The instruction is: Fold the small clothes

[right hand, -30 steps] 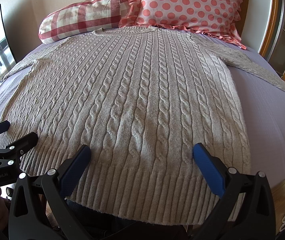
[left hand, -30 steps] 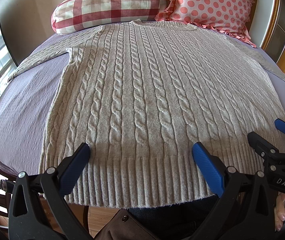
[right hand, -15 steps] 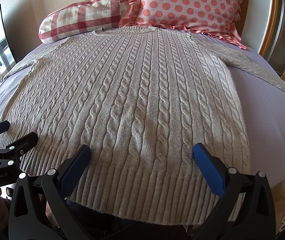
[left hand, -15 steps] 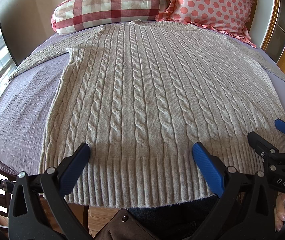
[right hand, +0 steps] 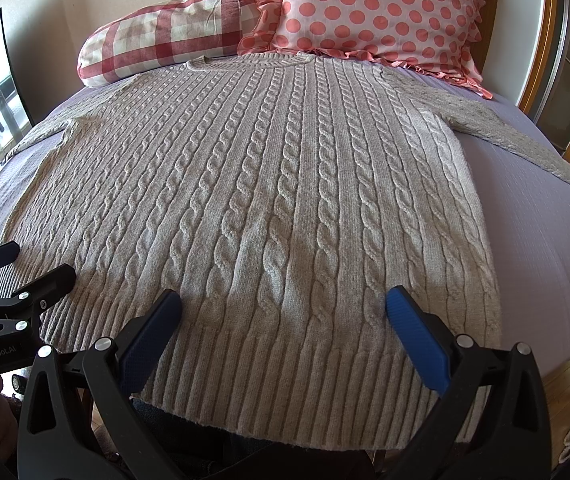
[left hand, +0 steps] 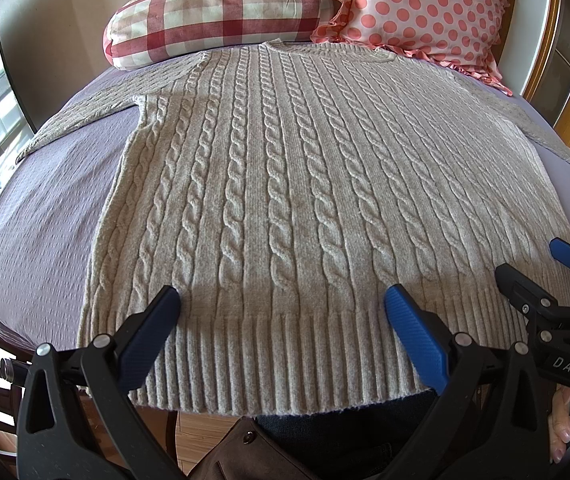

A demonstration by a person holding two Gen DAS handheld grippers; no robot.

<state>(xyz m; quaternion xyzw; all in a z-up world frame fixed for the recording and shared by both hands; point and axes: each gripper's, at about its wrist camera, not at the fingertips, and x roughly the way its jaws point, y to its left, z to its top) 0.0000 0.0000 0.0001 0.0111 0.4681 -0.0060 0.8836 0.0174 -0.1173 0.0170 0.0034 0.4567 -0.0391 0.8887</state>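
A beige cable-knit sweater [left hand: 285, 184] lies flat on a lilac-covered surface, neck away from me, sleeves spread to both sides; it also shows in the right wrist view [right hand: 269, 200]. My left gripper [left hand: 283, 300] is open and empty, hovering over the ribbed hem left of centre. My right gripper [right hand: 283, 300] is open and empty over the hem right of centre. Each gripper shows at the edge of the other's view: the right one [left hand: 533, 264] and the left one [right hand: 25, 260].
A red-checked pillow [left hand: 221, 12] and a pink polka-dot pillow [left hand: 425, 8] lie beyond the sweater's neck. The lilac cover [left hand: 45, 200] shows bare left and right [right hand: 545, 240] of the sweater. A wooden frame [left hand: 565, 80] stands at right. The near edge drops to the floor.
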